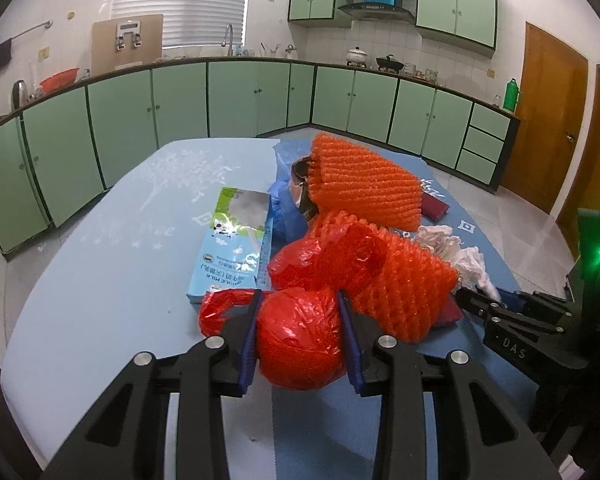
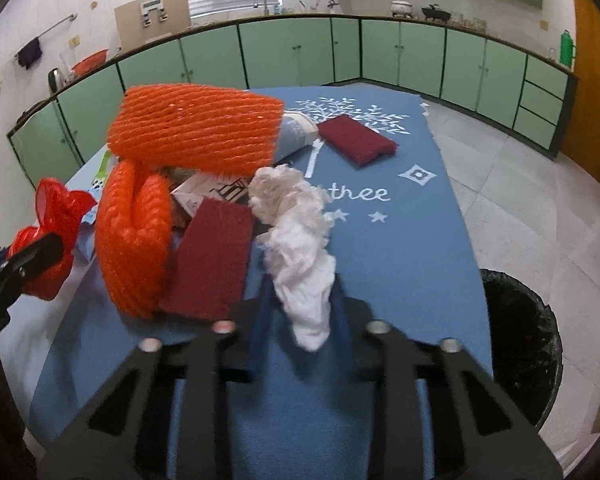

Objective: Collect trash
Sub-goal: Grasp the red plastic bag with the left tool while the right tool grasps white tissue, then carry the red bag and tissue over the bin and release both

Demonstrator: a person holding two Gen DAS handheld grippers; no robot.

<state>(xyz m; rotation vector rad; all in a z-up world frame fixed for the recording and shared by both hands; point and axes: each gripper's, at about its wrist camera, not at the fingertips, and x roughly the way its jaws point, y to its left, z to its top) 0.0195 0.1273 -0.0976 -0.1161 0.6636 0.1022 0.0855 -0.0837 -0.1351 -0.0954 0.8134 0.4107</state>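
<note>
Two grippers are seen over a blue tablecloth (image 2: 412,248) strewn with trash. The left gripper (image 1: 300,320) is closed on a crumpled red plastic bag (image 1: 300,340), which is pinched between the blue-padded fingers (image 1: 250,340); more of the same red plastic is bunched ahead of the fingertips, against an orange foam net (image 1: 404,284). A second orange foam net (image 1: 364,184) is piled behind it, on top of other scraps. A blue milk carton (image 1: 232,248) is laid flat just left of the red bag, on the paler part of the cloth.

The right gripper (image 2: 300,312) is closed narrowly around the lower end of a white crumpled tissue (image 2: 300,240); the tissue is held between the fingers, and its upper part trails forward toward the pile. Whether it is lifted clear of the cloth cannot be told. A dark red scouring pad (image 2: 212,260) is seen just left of the tissue, leaning against the nearer foam net. Another dark red pad (image 2: 356,140) is laid flat farther back, apart from the pile. A black-lined trash bin (image 2: 520,344) is stood on the tiled floor to the right of the table, near its edge.
</note>
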